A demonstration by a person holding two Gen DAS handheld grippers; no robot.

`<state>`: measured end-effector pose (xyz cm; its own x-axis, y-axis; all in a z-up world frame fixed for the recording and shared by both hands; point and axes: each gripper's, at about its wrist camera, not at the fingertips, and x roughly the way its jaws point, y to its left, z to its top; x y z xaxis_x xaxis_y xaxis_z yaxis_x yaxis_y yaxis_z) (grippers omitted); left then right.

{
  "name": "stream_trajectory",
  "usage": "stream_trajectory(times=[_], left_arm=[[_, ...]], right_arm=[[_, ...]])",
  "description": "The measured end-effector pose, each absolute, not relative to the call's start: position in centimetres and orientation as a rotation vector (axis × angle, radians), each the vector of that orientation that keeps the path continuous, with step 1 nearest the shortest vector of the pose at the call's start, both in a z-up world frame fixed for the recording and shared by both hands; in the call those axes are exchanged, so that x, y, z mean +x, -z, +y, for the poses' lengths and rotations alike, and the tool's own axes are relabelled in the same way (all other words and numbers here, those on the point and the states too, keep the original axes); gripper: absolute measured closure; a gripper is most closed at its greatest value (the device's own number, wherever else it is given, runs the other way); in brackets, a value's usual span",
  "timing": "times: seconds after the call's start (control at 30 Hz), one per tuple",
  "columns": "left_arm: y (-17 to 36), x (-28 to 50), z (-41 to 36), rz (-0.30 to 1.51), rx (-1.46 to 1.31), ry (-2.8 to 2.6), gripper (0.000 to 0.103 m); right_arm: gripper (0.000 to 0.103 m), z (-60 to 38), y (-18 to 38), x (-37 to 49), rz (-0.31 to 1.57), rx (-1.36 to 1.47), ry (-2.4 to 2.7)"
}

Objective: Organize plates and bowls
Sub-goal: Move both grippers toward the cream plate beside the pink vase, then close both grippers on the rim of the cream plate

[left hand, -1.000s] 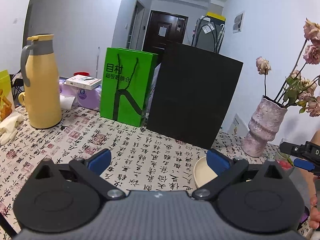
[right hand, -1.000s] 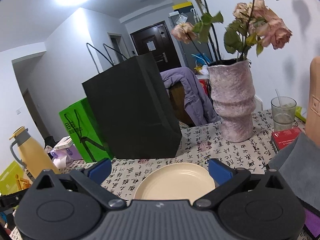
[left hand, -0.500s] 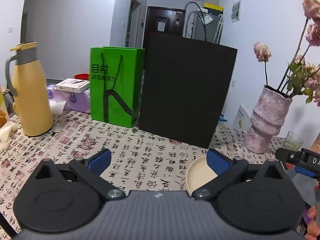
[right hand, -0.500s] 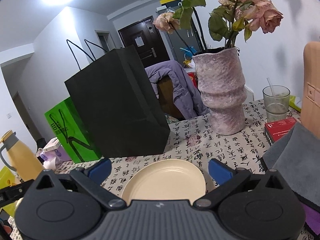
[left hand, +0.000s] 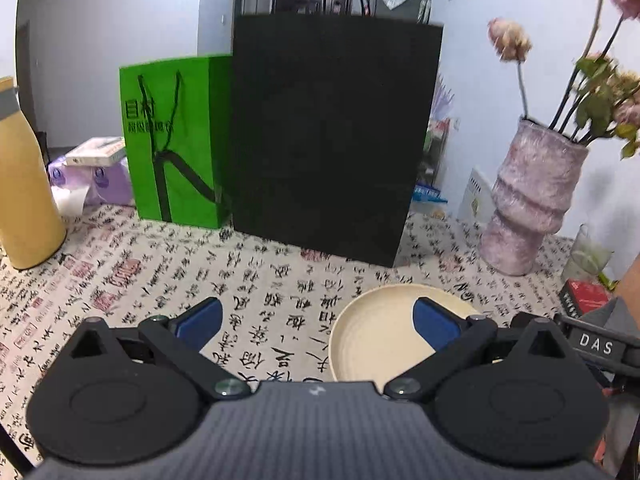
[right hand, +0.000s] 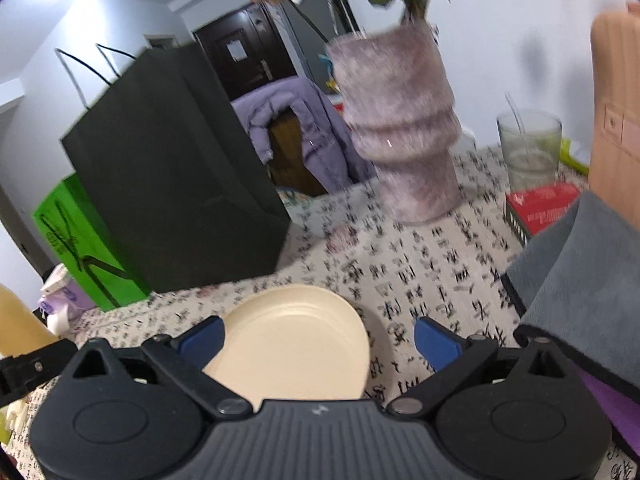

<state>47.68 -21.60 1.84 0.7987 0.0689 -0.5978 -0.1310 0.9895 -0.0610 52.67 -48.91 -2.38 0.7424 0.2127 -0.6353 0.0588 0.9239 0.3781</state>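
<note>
Left wrist view first: the left gripper hangs over the patterned tablecloth with its blue-padded jaws spread wide and nothing between them. The cream plate lies flat on the cloth at about 4 o'clock from the frame's middle, partly behind the right-hand pad. Farther off, at 12 o'clock, a black paper bag stands upright, with a green paper bag just beside it at 10 o'clock. A yellow flask sits at 9 o'clock, and a pink vase with dried flowers at 3 o'clock.

From the right wrist camera, the right gripper is also wide apart and empty. The plate rests on the cloth just ahead, near the left pad, its near edge hidden by the gripper body. A grey cloth lies at 4 o'clock. Beyond, the vase rises at 1 o'clock, blurred, with a drinking glass and a red box at 2 o'clock.
</note>
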Motion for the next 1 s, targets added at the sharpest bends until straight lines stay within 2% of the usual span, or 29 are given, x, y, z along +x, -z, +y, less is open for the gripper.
stream_trajectory(times=[0.3, 0.53, 0.6, 0.7, 0.8, 1.0], left_arm=[[1.6, 51.8, -21.9, 0.767, -0.146, -0.133, 0.000], [4.4, 54.3, -23.1, 0.843, -0.105, -0.171, 0.000], [5.1, 54.9, -23.1, 0.867, -0.111, -0.180, 0.001], [6.3, 55.9, -22.8, 0.920, -0.131, -0.184, 0.011], [7.0, 56.5, -22.5, 0.951, -0.158, -0.188, 0.020], [7.9, 57.4, -22.7, 0.998, -0.150, -0.161, 0.030]], right_arm=[[0.015, -49.4, 5.6, 54.7, 0.831, 0.434, -0.054], [0.035, -48.9, 6.8, 55.3, 0.861, 0.427, -0.042], [0.035, -48.7, 7.2, 55.5, 0.875, 0.421, -0.040], [0.043, -48.4, 7.7, 55.7, 0.893, 0.406, -0.017], [0.046, -48.3, 8.2, 55.9, 0.907, 0.395, 0.003], [0.048, -47.9, 8.8, 56.2, 0.920, 0.369, 0.016]])
